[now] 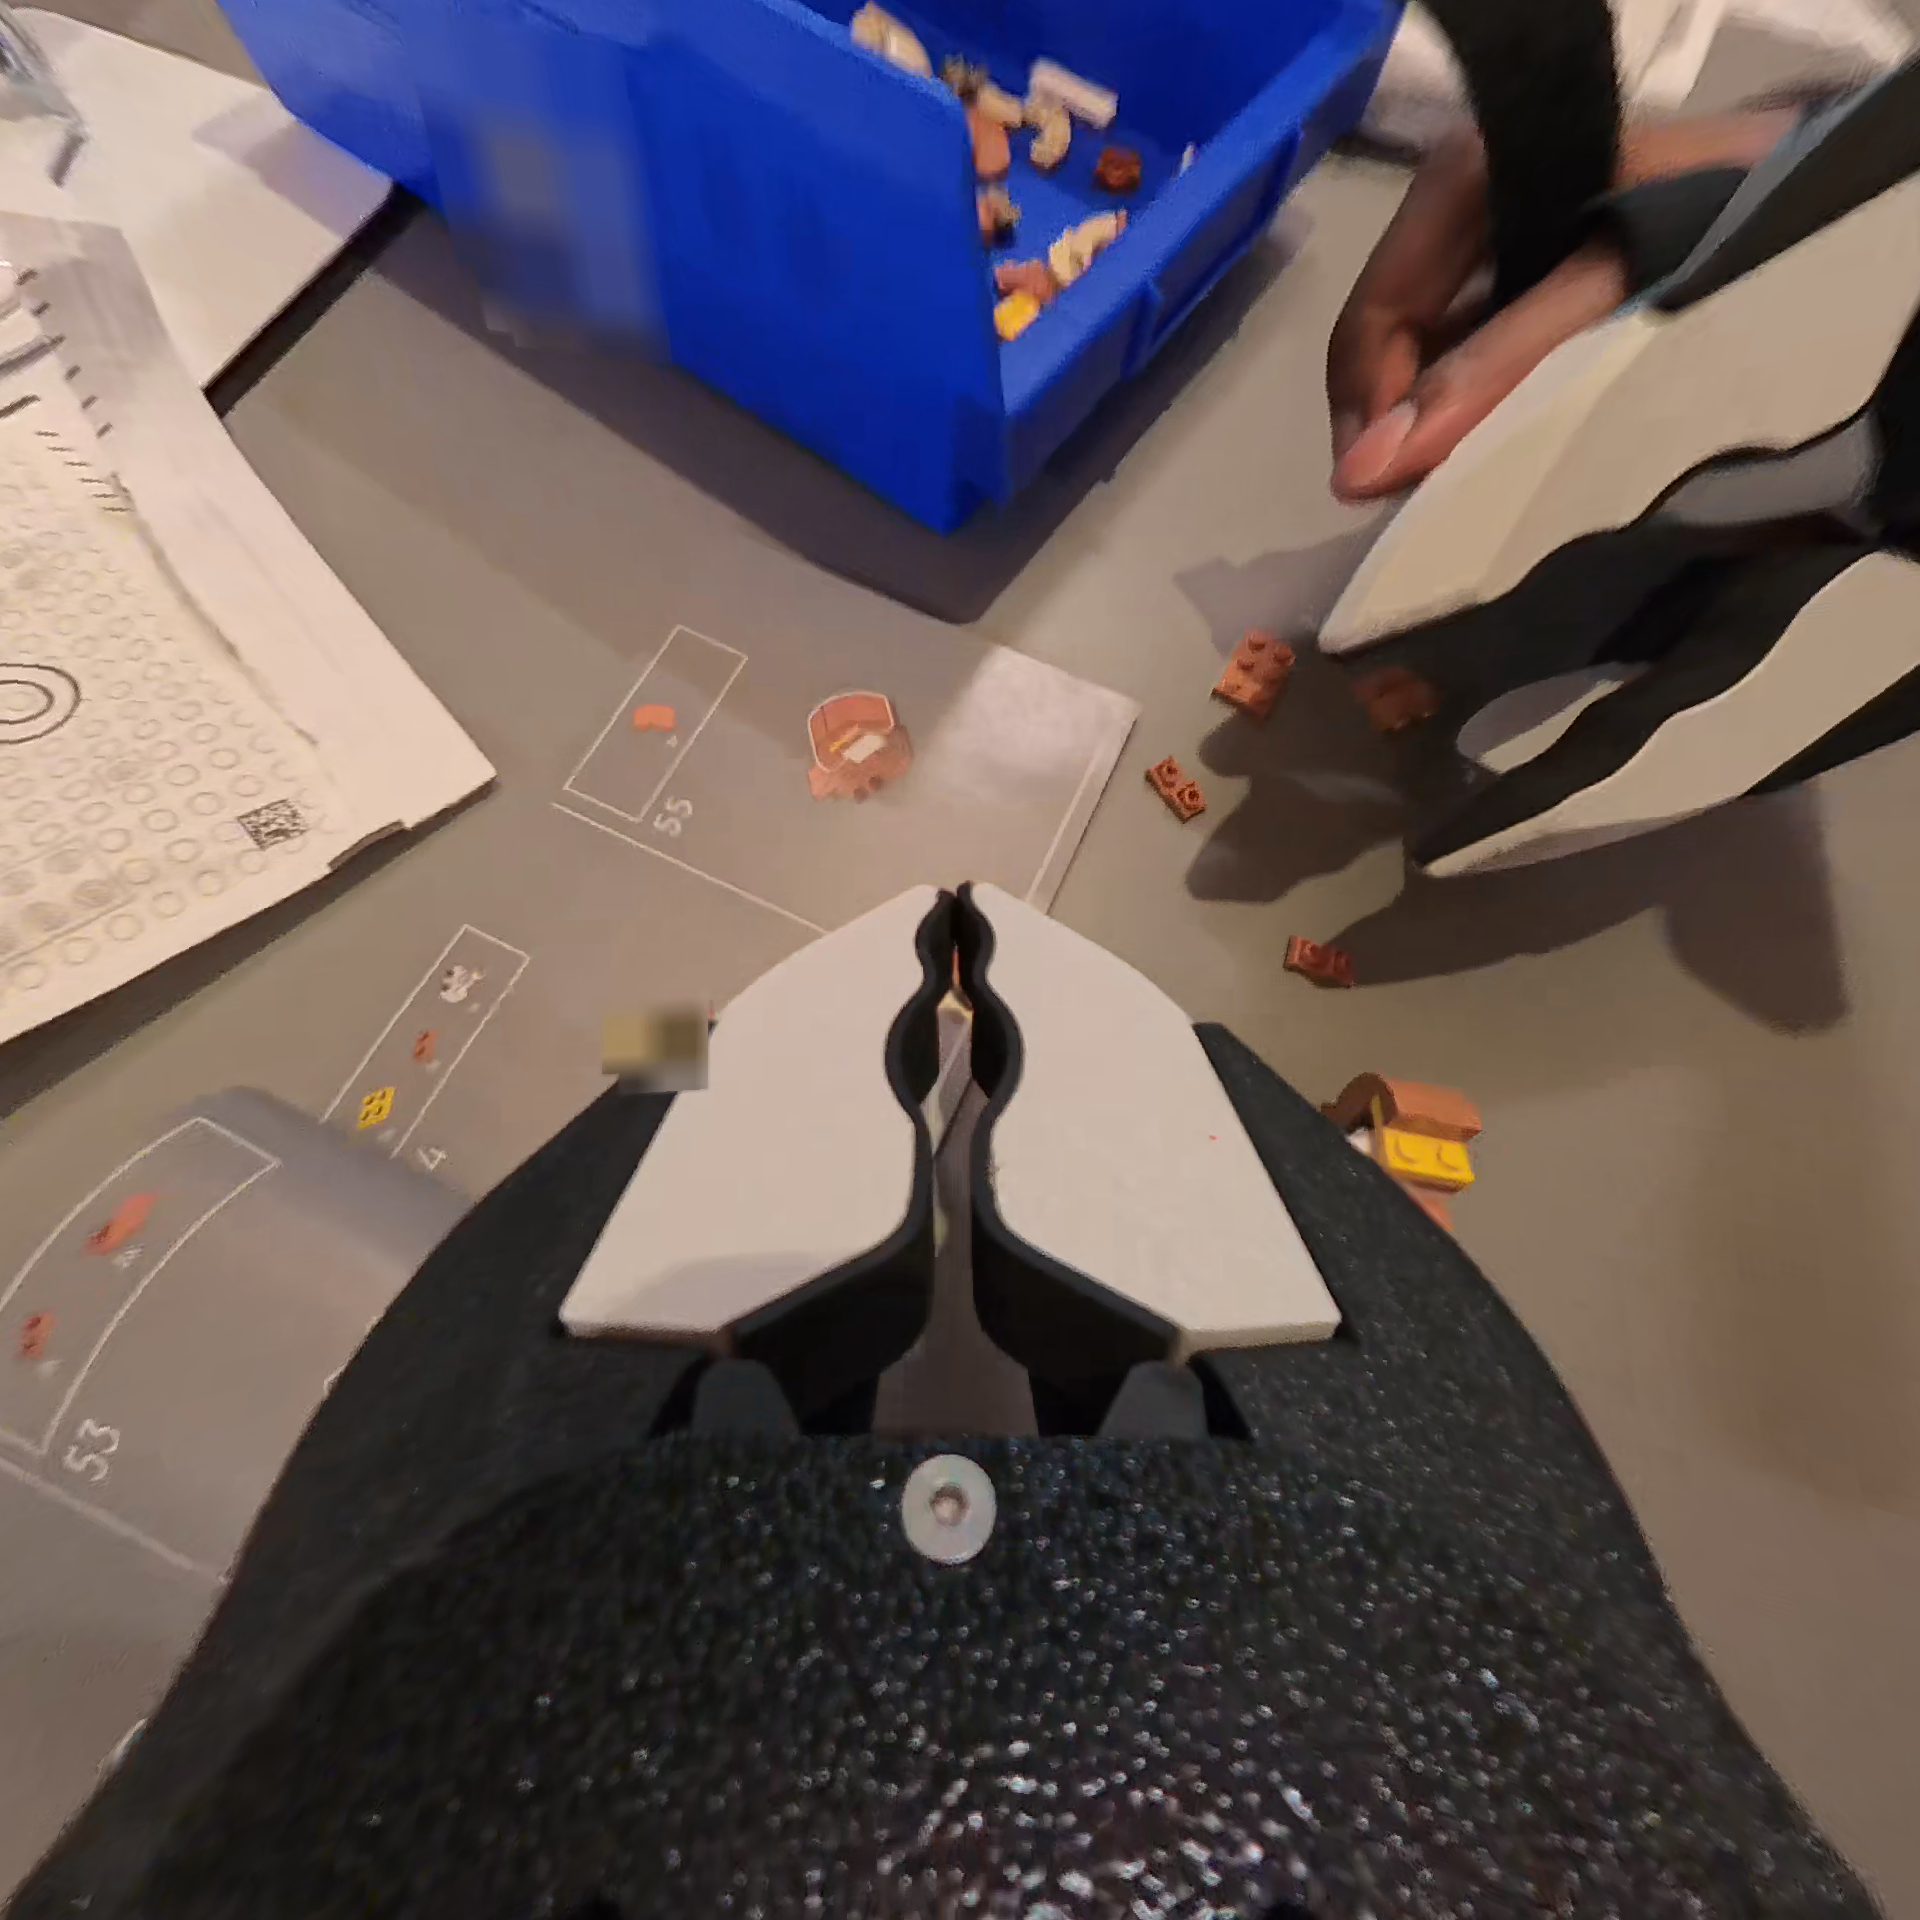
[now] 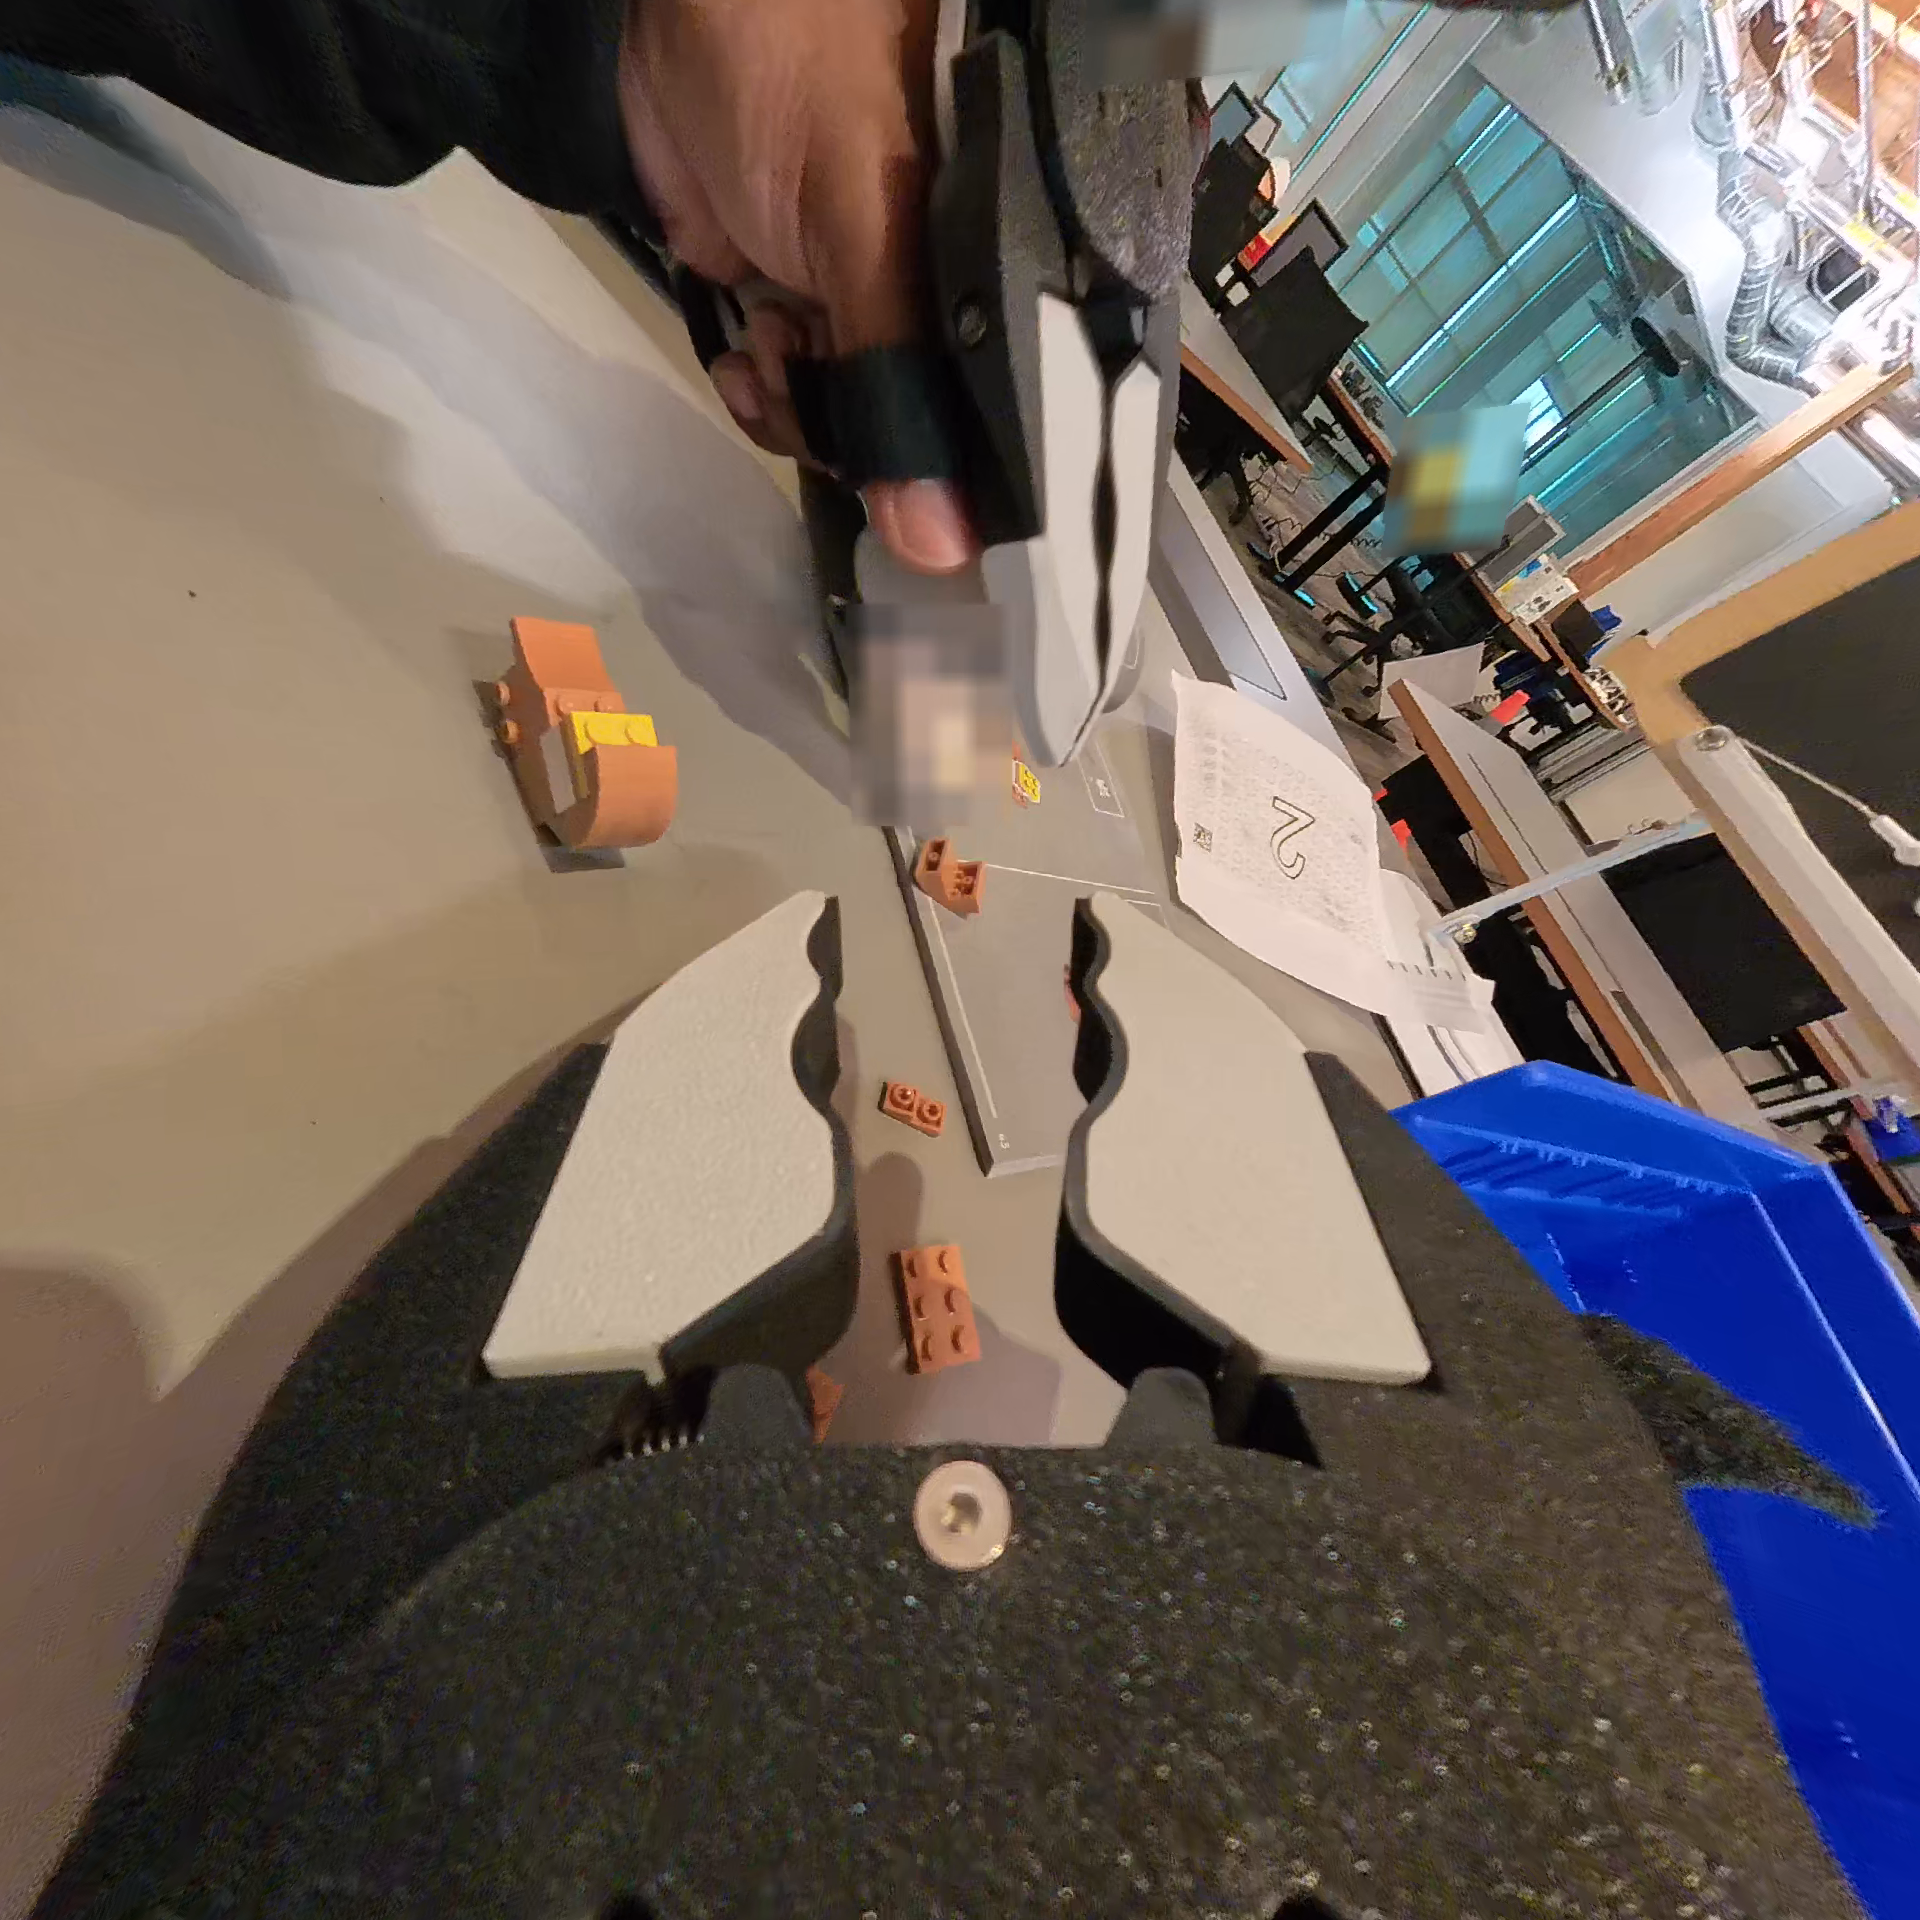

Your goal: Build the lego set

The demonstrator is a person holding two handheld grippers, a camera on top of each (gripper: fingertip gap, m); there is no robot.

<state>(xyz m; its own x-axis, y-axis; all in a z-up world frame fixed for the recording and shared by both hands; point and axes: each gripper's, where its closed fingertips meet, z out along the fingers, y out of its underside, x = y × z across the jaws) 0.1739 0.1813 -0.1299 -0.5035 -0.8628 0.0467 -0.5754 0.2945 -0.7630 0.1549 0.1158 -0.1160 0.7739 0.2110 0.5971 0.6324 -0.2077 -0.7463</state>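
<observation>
My left gripper (image 1: 956, 900) is shut, its pads meeting at the tips over the open instruction booklet (image 1: 727, 831); it also shows in the right wrist view (image 2: 1070, 743), with nothing visible at its tips. My right gripper (image 2: 956, 925) is open and low over the table, and also shows in the left wrist view (image 1: 1387, 748). Brown pieces lie loose on the table in the gap between its fingers: a 2x3 plate (image 2: 938, 1309) and a 1x2 plate (image 2: 914, 1107). A brown sloped piece (image 2: 951, 878) lies just ahead of its tips. The brown and yellow partial build (image 2: 582, 748) stands to the left.
A blue bin (image 1: 779, 260) with several loose pieces stands at the back; it is close on the right in the right wrist view (image 2: 1714, 1247). A white paper bag (image 1: 156, 727) lies on the left. Another small brown plate (image 1: 1317, 961) lies on the grey table (image 1: 1558, 1351). Left tips to right tips: about 8 centimeters.
</observation>
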